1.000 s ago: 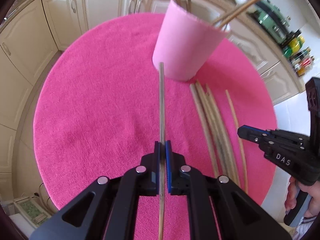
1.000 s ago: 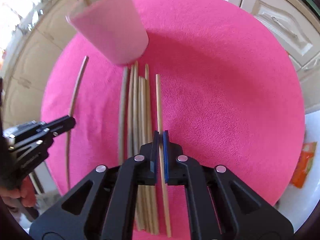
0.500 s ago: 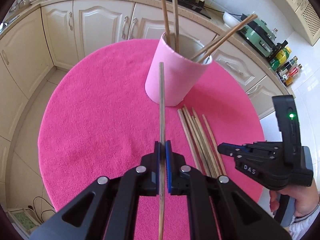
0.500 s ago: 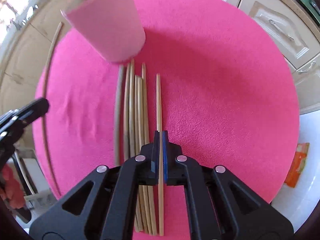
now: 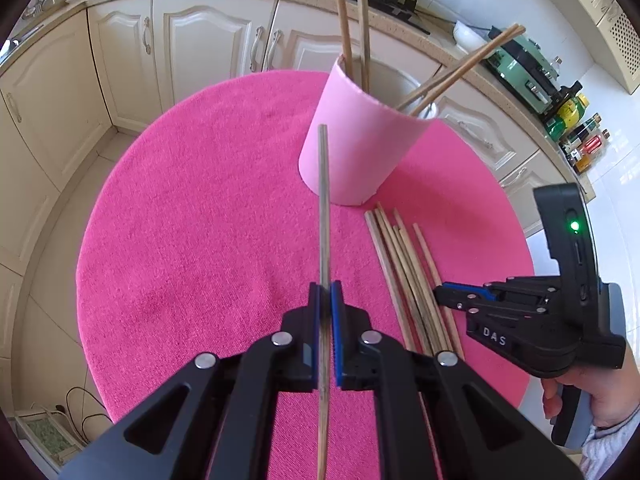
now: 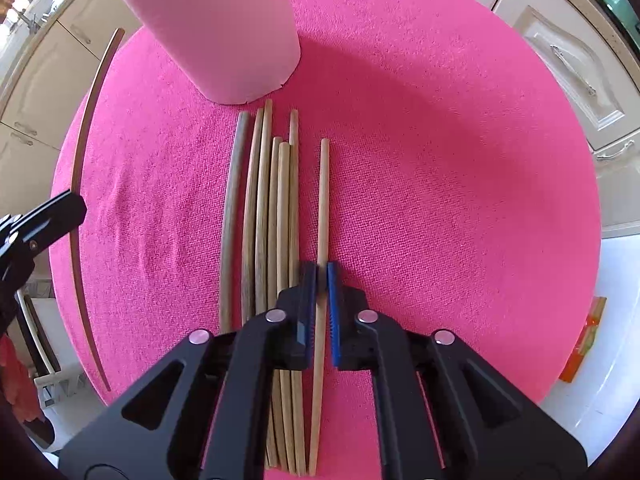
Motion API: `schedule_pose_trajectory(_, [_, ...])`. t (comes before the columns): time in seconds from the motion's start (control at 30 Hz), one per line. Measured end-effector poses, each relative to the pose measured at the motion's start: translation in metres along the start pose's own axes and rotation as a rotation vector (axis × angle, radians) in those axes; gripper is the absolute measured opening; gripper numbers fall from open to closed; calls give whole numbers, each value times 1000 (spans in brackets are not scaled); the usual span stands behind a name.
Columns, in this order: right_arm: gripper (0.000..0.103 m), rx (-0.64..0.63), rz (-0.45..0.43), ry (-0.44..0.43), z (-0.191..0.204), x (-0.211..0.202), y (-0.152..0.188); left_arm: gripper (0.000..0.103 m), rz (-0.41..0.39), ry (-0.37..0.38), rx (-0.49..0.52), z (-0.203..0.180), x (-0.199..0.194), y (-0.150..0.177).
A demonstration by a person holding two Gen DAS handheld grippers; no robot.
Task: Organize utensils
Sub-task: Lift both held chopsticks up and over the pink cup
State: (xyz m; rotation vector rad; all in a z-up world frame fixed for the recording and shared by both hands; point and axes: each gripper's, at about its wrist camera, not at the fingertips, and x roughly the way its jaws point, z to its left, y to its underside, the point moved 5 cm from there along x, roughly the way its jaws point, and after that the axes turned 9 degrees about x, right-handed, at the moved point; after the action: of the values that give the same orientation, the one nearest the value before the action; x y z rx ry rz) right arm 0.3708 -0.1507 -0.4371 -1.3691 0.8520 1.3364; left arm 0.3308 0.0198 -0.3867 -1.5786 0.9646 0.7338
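Item: left gripper (image 5: 326, 296), clamped on one stick (image 5: 324, 208), now raised level with the cup (image 5: 360, 148). Right gripper (image 6: 318, 276) has settled, pinching the rightmost stick (image 6: 323, 200) near my pile (image 6: 264, 208). Both ready for the cup.

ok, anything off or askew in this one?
Nothing spilled or damaged. The pink cup stands upright with chopsticks inside; the loose chopsticks lie roughly parallel on the pink mat. Each set of tongs grips one stick.

Matt wooden chopsticks (image 6: 280, 216), fuzzy pink cloth (image 6: 440, 200), perhaps terry
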Motion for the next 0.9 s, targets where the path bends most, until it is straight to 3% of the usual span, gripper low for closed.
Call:
schedule_pose_trajectory(0.2, [6, 65, -153, -154, -12, -49, -1, 6, -141, 11, -15, 6, -26, -8])
schedule_pose_trajectory(0.37, [5, 109, -388, -290, -22, -117, -7, 6, -321, 28, 4, -3, -62, -31])
schedule_pose_trajectory(0.63, [5, 58, -698, -413, 0, -207, -34, 6, -509, 40, 81, -27, -93, -91])
schedule_pose_trajectory(0.9, [5, 30, -860, -481, 7, -243, -81, 6, -651, 47, 90, -33, -97, -150])
